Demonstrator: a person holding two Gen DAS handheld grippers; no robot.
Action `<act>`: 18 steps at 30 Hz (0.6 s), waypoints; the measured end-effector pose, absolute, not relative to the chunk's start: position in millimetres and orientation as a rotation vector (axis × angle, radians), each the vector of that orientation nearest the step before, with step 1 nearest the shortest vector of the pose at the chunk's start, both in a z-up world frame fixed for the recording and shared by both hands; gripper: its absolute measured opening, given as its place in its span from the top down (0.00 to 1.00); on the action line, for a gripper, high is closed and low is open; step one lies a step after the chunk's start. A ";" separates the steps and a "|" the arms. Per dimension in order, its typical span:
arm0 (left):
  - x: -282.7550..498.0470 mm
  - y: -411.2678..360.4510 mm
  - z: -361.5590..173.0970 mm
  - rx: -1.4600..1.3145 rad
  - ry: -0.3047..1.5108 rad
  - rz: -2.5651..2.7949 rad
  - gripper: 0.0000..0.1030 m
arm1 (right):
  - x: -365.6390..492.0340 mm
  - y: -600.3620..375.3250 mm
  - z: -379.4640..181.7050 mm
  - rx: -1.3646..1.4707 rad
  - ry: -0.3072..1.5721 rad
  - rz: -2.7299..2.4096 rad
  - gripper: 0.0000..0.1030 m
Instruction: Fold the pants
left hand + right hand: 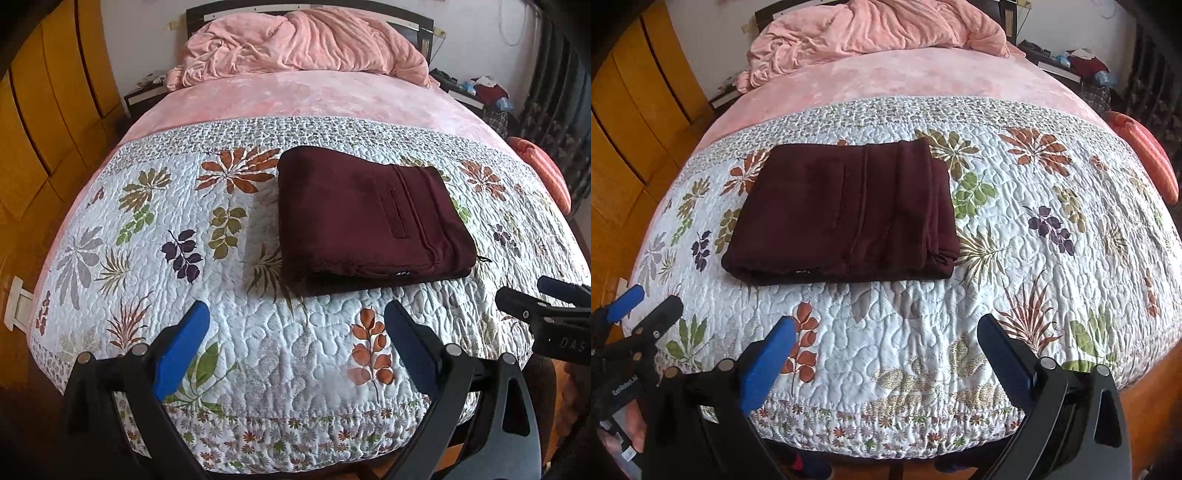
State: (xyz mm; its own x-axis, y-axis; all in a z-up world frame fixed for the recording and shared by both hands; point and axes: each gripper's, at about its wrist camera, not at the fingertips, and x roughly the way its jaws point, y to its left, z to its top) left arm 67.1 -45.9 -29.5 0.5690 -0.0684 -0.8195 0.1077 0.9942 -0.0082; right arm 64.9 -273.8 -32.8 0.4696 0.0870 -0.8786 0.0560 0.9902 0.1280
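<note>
While our left gripper (295,347) and right gripper (886,362) hover, fingers apart and empty, the folded pants (369,218) lie ahead, nearer the left.

Bed (314,96), floral quilt (155,236) across foot, folded maroon pants (362,218) on quilt, pink blanket (303,40) at head

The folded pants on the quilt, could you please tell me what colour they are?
Dark maroon, plain; the folded fleece pants show best in the right wrist view.
</note>
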 end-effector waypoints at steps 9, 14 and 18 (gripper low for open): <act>66.8 -50.3 -35.1 0.046 0.978 -0.119 0.08 | 65.0 -273.3 -33.5 0.125 1.079 0.017 0.04; 66.2 -52.4 -36.1 0.053 0.981 -0.123 0.08 | 64.8 -273.6 -33.2 0.122 1.077 0.021 0.04; 66.5 -51.4 -35.9 0.044 0.982 -0.119 0.08 | 64.4 -271.7 -33.8 0.120 1.081 0.024 0.04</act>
State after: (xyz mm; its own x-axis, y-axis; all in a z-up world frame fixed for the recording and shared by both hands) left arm 66.5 -51.4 -35.9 0.5497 -0.0810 -0.8314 0.1205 0.9926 -0.0170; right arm 64.4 -271.7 -33.8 0.4709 0.0787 -0.8787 0.0392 0.9932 0.1099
